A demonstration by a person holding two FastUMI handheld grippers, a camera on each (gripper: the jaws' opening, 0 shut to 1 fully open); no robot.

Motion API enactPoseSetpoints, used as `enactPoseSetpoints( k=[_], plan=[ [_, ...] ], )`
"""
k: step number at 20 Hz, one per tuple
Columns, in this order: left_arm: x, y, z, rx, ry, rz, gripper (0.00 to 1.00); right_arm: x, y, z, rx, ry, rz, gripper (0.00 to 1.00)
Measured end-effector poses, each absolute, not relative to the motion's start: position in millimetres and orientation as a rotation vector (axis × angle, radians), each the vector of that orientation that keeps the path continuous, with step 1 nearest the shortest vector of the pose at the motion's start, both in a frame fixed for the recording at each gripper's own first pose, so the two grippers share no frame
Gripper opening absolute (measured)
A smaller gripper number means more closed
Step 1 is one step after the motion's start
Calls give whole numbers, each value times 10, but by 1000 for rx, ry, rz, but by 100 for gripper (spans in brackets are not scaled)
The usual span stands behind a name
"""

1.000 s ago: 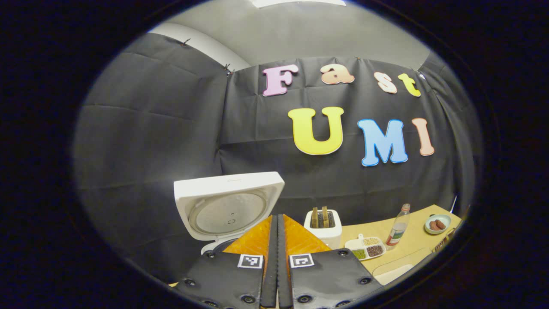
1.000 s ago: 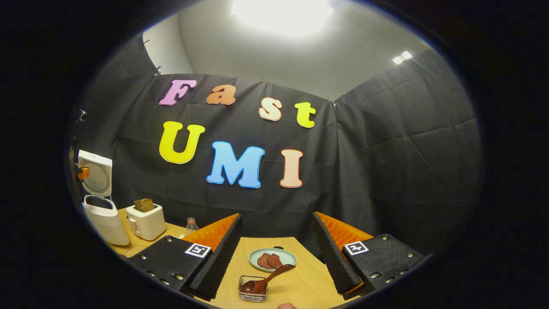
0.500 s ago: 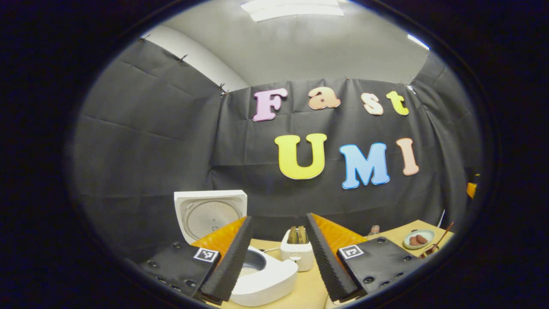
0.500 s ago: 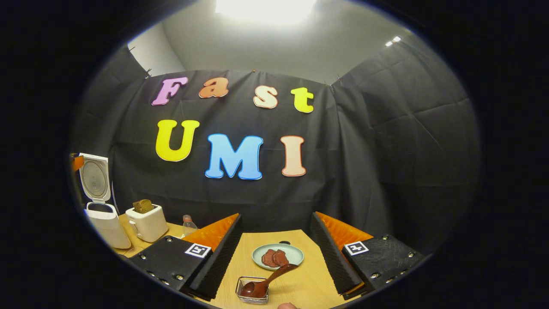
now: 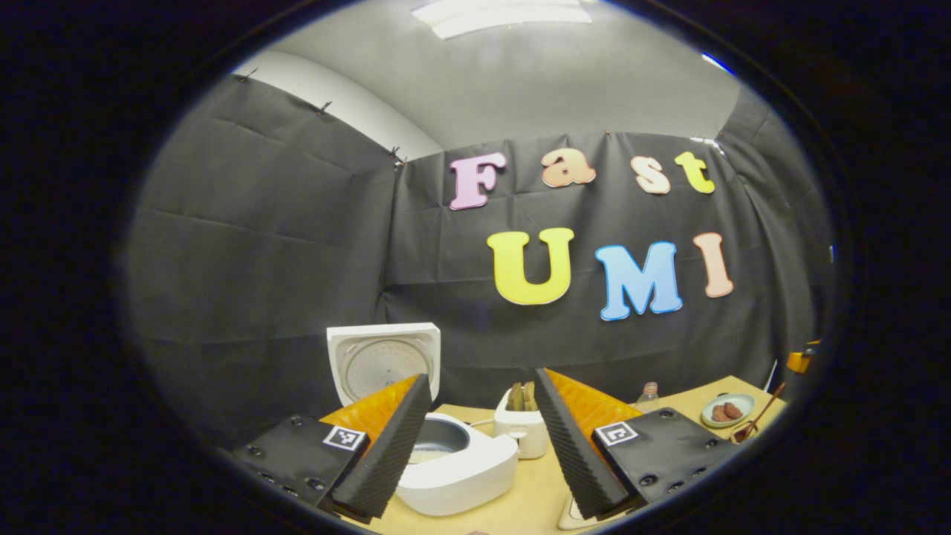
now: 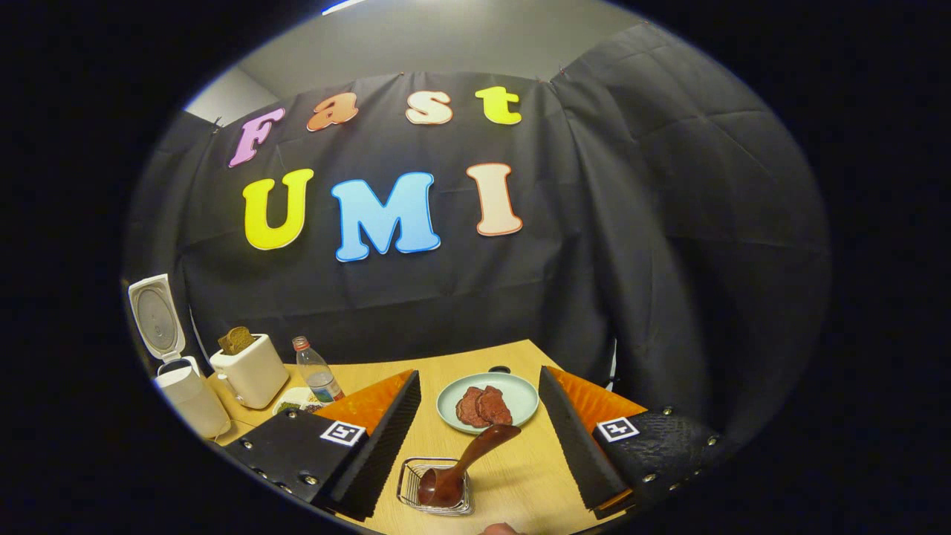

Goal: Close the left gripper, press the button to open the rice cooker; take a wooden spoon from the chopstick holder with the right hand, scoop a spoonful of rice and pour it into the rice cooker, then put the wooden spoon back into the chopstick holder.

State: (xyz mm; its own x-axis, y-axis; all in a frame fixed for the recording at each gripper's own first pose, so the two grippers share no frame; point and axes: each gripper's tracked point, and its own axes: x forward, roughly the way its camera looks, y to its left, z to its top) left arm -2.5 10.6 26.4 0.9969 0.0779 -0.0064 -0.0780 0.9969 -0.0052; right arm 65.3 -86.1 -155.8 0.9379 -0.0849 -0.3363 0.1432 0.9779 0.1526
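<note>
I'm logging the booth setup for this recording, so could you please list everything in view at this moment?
Rice cooker: one, white, lid up, far left of the table.
Toaster: one, white, bread in its slots, right of the cooker.
Bottle: one, clear with a red cap, right of the toaster.
Divided dish: one, white, in front of the bottle, partly hidden.
Plate: one, pale green, two reddish-brown pieces on it, mid-table.
Chopstick holder: one, wire, near edge of the table.
Wooden spoon: one, dark brown, leaning in the holder.
Table: one, light wood.
Left gripper: open, in front of the cooker.
Right gripper: open, above the spoon.
</note>
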Motion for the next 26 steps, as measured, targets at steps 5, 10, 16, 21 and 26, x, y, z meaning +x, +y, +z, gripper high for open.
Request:
enactPoseSetpoints(
  k=[5, 10, 16, 21, 26],
  plan=[
    [-130, 115, 253, 37, 25, 99, 92, 731, -851, -1986, 293, 445, -116, 98],
    [-211, 91, 229, 53, 44, 106, 96, 684, -732, -2464, 382, 587, -98, 98],
    [-240, 168, 186, 49, 56, 130, 96, 559, -553, -2790, 495, 700, -64, 90],
    [-288, 222, 98, 43, 78, 135, 96, 485, -425, -2873, 516, 741, -46, 73],
    [-312, 298, 97, 49, 72, 135, 96, 409, -328, -2813, 493, 733, -19, 13]
  ],
)
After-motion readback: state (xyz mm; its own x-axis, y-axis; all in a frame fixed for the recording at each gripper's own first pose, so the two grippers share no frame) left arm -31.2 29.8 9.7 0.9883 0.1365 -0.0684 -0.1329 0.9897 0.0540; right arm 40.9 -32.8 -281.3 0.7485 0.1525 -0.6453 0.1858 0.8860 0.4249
